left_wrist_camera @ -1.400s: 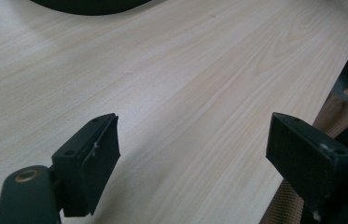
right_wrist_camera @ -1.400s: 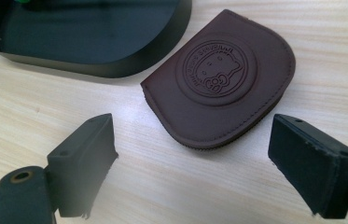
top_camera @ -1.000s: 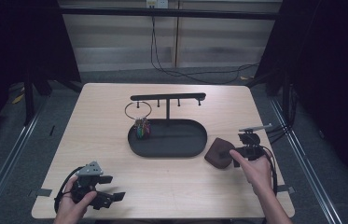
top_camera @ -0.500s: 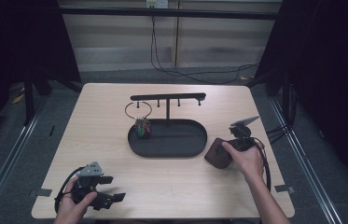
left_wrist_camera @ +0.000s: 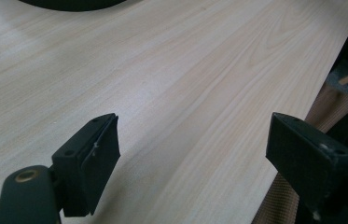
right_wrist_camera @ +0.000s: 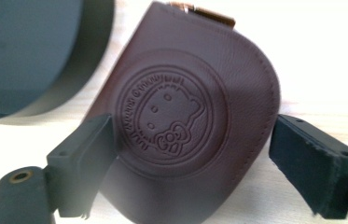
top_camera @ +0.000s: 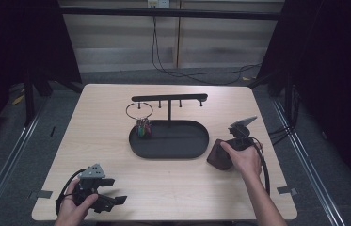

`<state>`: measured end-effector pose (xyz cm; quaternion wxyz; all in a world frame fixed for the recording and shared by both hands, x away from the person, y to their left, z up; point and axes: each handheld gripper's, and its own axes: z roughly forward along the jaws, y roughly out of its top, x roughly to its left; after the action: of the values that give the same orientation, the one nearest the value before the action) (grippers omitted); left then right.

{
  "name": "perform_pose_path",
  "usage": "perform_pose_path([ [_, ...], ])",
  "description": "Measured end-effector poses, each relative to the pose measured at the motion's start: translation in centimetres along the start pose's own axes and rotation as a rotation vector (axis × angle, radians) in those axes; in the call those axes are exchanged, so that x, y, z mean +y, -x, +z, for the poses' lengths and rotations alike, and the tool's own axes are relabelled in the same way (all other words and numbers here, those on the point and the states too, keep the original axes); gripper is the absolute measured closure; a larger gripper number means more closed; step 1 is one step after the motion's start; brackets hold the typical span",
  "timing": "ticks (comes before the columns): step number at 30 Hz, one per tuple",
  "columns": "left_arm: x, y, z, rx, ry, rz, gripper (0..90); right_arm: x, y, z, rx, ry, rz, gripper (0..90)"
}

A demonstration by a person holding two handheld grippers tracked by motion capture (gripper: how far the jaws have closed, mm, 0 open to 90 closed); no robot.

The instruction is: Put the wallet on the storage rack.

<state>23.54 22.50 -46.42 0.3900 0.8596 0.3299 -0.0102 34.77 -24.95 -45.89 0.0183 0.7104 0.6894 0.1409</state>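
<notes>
A dark brown leather pouch [top_camera: 219,155] lies flat on the table, just right of the black oval tray [top_camera: 182,145]. Up close, the pouch [right_wrist_camera: 185,116] has a round embossed cartoon stamp and a brass fitting at its far edge. My right gripper [top_camera: 233,141] hovers over it, open, with one jaw on each side of the pouch and neither touching. My left gripper [top_camera: 101,195] rests near the table's front left edge, open, with bare wood between its fingers [left_wrist_camera: 92,158].
The tray carries a black T-shaped stand [top_camera: 169,99] with small pegs and a wire ring [top_camera: 139,111]. A bundle of small colourful items [top_camera: 142,128] stands in the tray's left end. The table's right edge [left_wrist_camera: 311,98] runs beside the left gripper's far jaw.
My right gripper has moved left and forward from the table's right side to sit over the pouch. The left gripper has stayed put.
</notes>
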Motion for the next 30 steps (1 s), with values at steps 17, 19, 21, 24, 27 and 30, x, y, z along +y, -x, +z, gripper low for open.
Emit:
perform_pose_path([
  [17,0.0,0.1,0.1,-0.002,-0.017,0.006,17.1,0.1,1.0,1.2,0.101,-0.019,0.088,12.5],
  [19,0.0,0.0,0.1,-0.003,-0.015,0.006,17.2,0.2,1.3,0.9,0.111,0.007,0.102,22.5],
  [21,0.0,0.0,0.0,-0.008,-0.005,0.004,17.2,0.3,1.9,0.7,0.139,0.036,0.132,33.5],
  [24,0.0,0.0,-0.1,-0.009,0.004,0.005,17.2,0.3,2.6,0.4,0.167,0.062,0.159,45.3],
  [27,0.0,0.0,-0.1,-0.015,0.0,0.006,17.2,0.4,2.7,0.4,0.175,0.046,0.174,45.6],
  [30,0.0,0.1,-0.1,-0.011,0.0,0.01,17.2,0.5,2.7,0.4,0.172,0.058,0.168,53.2],
])
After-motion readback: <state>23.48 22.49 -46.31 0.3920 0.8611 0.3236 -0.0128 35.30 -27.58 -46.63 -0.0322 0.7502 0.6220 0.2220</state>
